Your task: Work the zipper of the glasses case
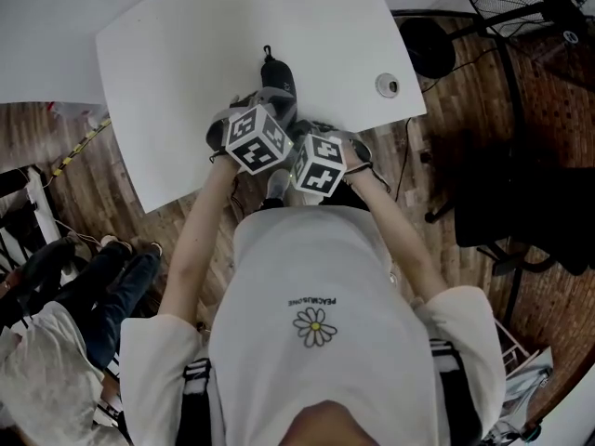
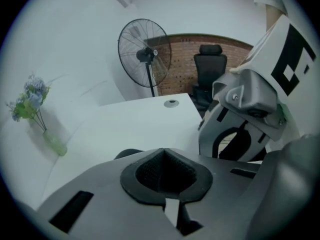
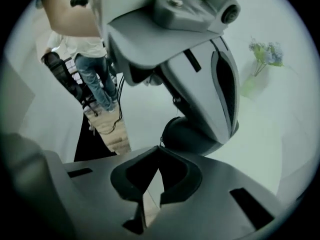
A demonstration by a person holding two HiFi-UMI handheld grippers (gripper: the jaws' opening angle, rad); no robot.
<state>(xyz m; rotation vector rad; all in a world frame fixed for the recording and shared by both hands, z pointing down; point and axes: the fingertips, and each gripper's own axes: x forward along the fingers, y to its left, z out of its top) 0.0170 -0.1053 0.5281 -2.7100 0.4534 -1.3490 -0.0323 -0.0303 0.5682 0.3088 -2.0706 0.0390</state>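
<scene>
Shirt (image 1: 321, 277) bears a daisy (image 1: 314, 326) (lettering unclear); left tongs (image 2: 163, 152) and right tongs (image 3: 159, 151) closed empty by glasses case (image 1: 277, 80).

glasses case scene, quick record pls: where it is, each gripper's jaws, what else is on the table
glasses case: dark, lying on the white table, just beyond both grippers
left gripper: jaws together, nothing seen between them
right gripper: jaws together, nothing seen between them
other: round grommet in the tabletop, near its right edge
</scene>
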